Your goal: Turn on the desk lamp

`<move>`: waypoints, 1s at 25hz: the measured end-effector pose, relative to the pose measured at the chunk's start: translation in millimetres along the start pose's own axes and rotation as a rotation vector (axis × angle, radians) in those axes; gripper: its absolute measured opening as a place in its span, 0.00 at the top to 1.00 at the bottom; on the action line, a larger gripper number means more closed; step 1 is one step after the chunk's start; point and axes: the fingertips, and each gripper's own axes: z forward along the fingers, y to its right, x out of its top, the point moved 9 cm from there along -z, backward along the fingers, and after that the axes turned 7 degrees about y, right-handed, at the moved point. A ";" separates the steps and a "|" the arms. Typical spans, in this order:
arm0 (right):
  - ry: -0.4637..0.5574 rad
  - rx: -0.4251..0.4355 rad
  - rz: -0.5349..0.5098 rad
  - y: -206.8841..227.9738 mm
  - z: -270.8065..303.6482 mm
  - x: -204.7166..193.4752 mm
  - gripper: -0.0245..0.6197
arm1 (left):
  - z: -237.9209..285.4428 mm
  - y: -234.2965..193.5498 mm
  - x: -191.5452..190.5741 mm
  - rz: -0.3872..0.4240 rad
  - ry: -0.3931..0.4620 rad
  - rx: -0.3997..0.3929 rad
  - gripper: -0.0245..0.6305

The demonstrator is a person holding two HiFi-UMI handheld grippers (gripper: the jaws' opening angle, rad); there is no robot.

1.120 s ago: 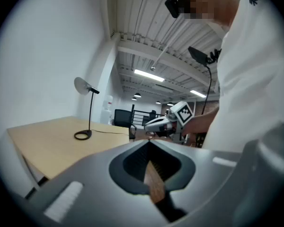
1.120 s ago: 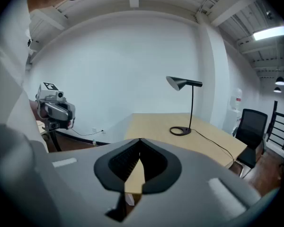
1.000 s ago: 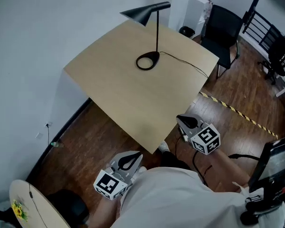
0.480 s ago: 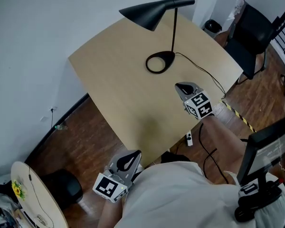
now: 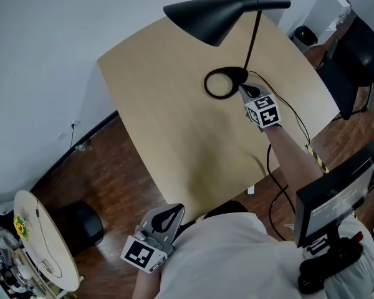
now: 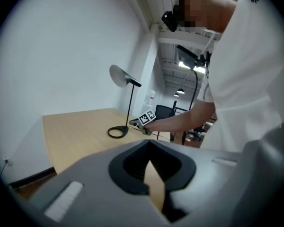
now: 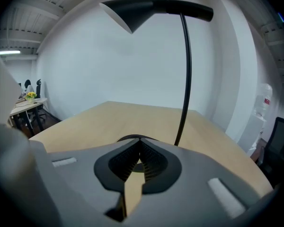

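Step in hand: approach to the desk lamp (image 5: 219,14), judged near its end; no glow seen under the shade (image 7: 132,8).
Lamp's place: upright on the far part of the wooden desk (image 5: 168,123), ring base (image 5: 207,86) flat on the top, thin stem (image 7: 187,79) rising from the base's right side, black cone shade overhanging.
At the lamp: right gripper (image 5: 249,92), clenched tip to tip on nothing, stretched out over the desk, tip at or just beside the base where stem and cable (image 5: 297,122) meet; contact not decidable.
Held back: left gripper (image 5: 165,220), likewise closed and empty, low near the body, off the desk's near edge, well apart from the lamp.
Next move: probably a short press with the closed tip on the switch; switch itself not made out in any view, perhaps on the base or along the cable, so to be found first; light force advised, lest the slim lamp slide or tip.
Against half a second ago: right gripper now up at the base, then over mid-desk and well short of it; left gripper in much the same spot; lamp unmoved on the desk.
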 end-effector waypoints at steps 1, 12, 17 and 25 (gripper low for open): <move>0.000 -0.009 0.005 6.5 9.1 -1.3 0.96 | 1.8 -1.0 0.5 -0.006 -0.002 0.014 0.94; -0.043 -0.066 -0.040 45.3 81.8 -22.6 0.96 | 13.3 1.5 -5.4 -0.046 -0.040 0.098 0.94; -0.065 -0.079 -0.046 49.9 96.2 -27.4 0.96 | 15.8 -2.6 -5.4 -0.055 -0.052 0.115 0.94; -0.074 -0.077 -0.048 52.9 106.1 -45.6 0.96 | 16.8 -8.0 -10.0 -0.068 -0.061 0.125 0.94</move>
